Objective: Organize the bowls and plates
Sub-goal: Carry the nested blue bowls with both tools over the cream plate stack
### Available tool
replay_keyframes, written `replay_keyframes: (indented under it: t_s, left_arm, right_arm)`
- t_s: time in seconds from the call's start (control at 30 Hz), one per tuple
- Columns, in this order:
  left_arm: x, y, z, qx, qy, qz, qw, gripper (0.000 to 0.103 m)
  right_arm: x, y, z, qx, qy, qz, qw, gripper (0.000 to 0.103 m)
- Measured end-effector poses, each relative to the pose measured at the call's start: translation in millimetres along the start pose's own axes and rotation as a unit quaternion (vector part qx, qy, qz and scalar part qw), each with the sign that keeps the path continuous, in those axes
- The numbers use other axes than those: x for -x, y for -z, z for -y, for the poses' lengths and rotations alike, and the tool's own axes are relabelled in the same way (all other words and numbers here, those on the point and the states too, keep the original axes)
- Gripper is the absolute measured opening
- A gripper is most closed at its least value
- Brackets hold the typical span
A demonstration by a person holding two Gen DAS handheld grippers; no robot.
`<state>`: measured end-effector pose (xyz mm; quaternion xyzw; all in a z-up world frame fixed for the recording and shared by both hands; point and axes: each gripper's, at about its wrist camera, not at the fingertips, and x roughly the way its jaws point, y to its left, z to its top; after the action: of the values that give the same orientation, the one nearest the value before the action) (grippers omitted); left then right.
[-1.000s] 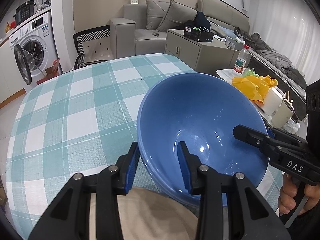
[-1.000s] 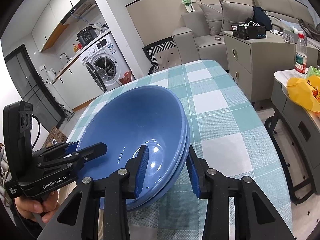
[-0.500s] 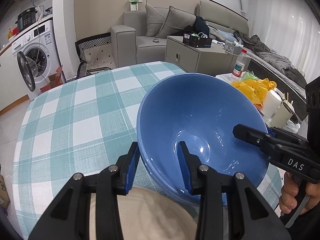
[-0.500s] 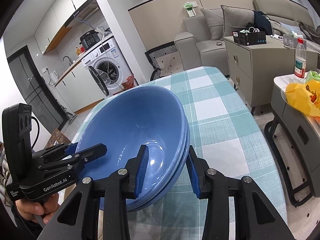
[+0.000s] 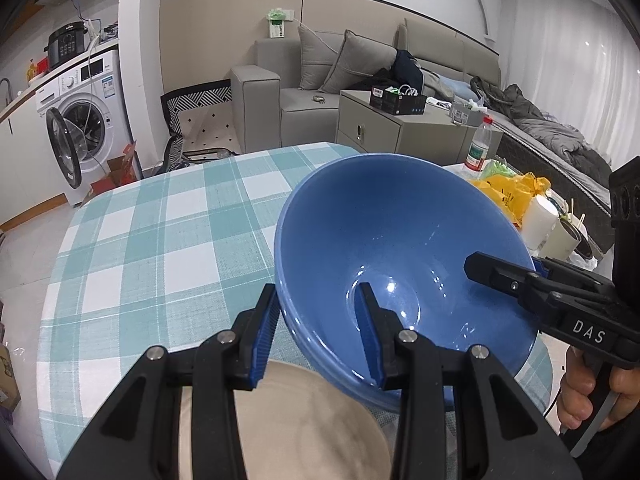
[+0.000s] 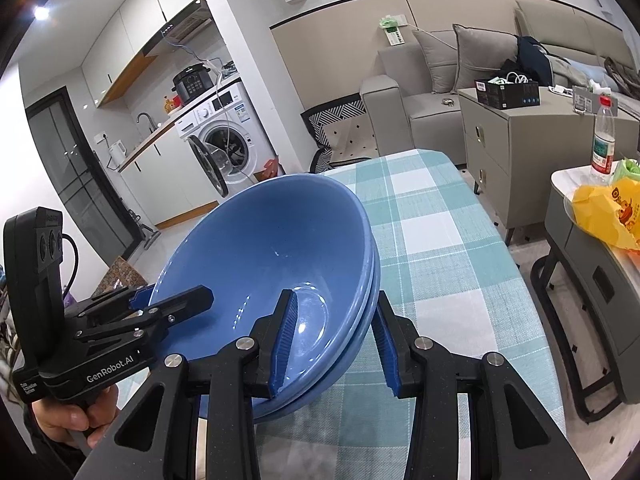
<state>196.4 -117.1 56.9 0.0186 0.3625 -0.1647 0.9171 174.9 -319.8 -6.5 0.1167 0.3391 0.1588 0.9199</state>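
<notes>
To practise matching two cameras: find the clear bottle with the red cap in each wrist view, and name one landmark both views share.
Left wrist view: the bottle stands right of centre, upper half, just beyond the blue bowls' far rim, beside the yellow bag.
Right wrist view: the bottle stands at the right edge, above the yellow bag.
Shared landmark: the washing machine, left of centre in both.

Each fisheye camera rides its own gripper, looking forward and down along the fingers from very close to the blue bowls (image 5: 400, 264) (left view from their left rim, right from their right), both sharing the checked table (image 6: 436, 248) and far sofa (image 5: 304, 84).
</notes>
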Motion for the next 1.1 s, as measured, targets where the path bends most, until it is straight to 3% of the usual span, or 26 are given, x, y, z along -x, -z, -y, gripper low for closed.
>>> replay_keyframes:
  t_s: [0.4, 1.1]
  left_arm:
    - [32.4, 9.2, -10.2, 0.015, -0.015, 0.025, 0.9995, 0.037]
    - [81.6, 51.8, -47.1, 0.057, -0.066, 0.047, 0.9951, 0.037]
  right_arm:
    - [14.3, 0.5, -24.2, 0.026, -0.019, 0.006, 0.999, 0.039]
    - [6.4, 23.8, -91.9, 0.086, -0.065, -0.022, 0.994, 0.039]
